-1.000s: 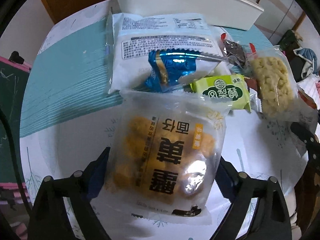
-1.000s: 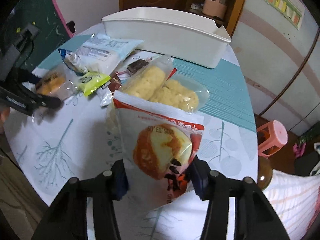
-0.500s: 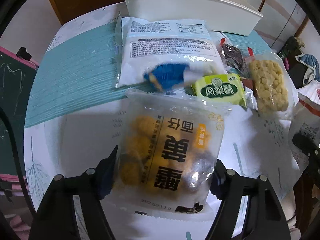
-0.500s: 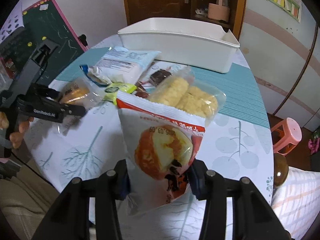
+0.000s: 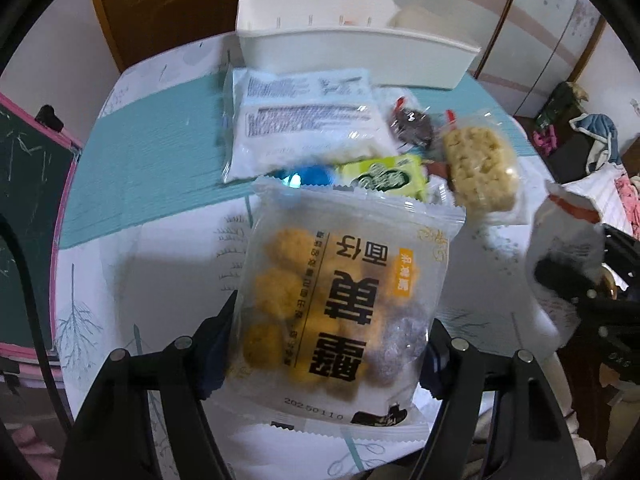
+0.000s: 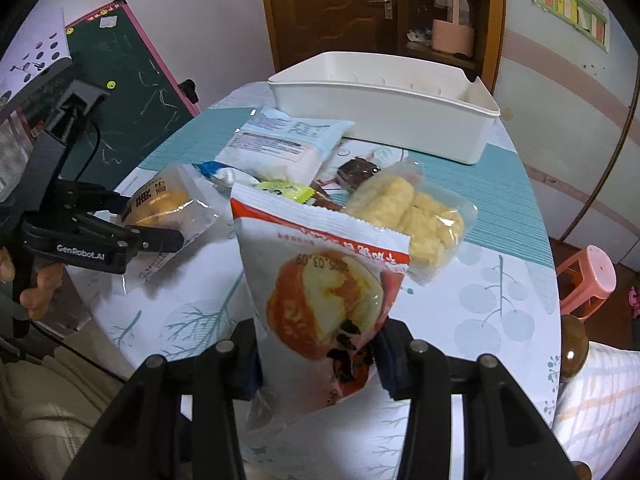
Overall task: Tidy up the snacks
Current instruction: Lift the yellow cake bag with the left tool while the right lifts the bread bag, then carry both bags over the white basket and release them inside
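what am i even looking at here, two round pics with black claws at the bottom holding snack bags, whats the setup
No robot: a person holds a hand-held gripper in each hand, each with a fisheye camera looking along its fingers. The left camera shows the left gripper clamped on a clear bag of yellow puffs. The right camera shows the right gripper, jaws closing, on a red and white bun packet; the left gripper appears there from the side. Both bags are lifted off the round table. On it lie a large pale blue packet, a green packet, a rice cake bar, a dark wrapped sweet and a white bin.
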{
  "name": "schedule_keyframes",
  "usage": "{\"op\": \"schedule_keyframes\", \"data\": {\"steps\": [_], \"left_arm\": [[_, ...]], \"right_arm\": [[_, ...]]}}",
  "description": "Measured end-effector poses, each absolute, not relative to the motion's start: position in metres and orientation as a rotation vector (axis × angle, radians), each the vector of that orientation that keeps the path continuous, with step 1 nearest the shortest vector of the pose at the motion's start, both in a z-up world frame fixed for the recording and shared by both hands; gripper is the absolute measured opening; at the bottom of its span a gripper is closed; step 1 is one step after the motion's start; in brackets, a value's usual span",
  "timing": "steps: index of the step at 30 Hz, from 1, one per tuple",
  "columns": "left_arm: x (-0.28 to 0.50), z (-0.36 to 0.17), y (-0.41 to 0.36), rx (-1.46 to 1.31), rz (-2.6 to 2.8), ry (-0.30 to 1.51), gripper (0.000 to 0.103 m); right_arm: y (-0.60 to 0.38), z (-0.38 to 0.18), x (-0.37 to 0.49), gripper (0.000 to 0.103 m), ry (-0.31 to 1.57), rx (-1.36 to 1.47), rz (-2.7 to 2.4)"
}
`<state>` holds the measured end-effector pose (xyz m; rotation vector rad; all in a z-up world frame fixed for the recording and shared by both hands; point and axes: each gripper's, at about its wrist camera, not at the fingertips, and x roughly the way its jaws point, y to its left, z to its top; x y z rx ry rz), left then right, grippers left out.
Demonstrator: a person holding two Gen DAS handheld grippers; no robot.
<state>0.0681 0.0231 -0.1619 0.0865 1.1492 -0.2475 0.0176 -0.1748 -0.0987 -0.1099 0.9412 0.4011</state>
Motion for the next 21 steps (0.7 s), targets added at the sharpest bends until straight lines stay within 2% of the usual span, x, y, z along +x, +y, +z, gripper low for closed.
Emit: {"op": "schedule_keyframes", "data": {"steps": [21], "left_arm": [[0.063,-0.078,0.016,0.084,-0.325,0.943,0.073]], "right_arm": [[-0.177,-0.078,0.026,0.044,0.909,0.015,0.422]]}}
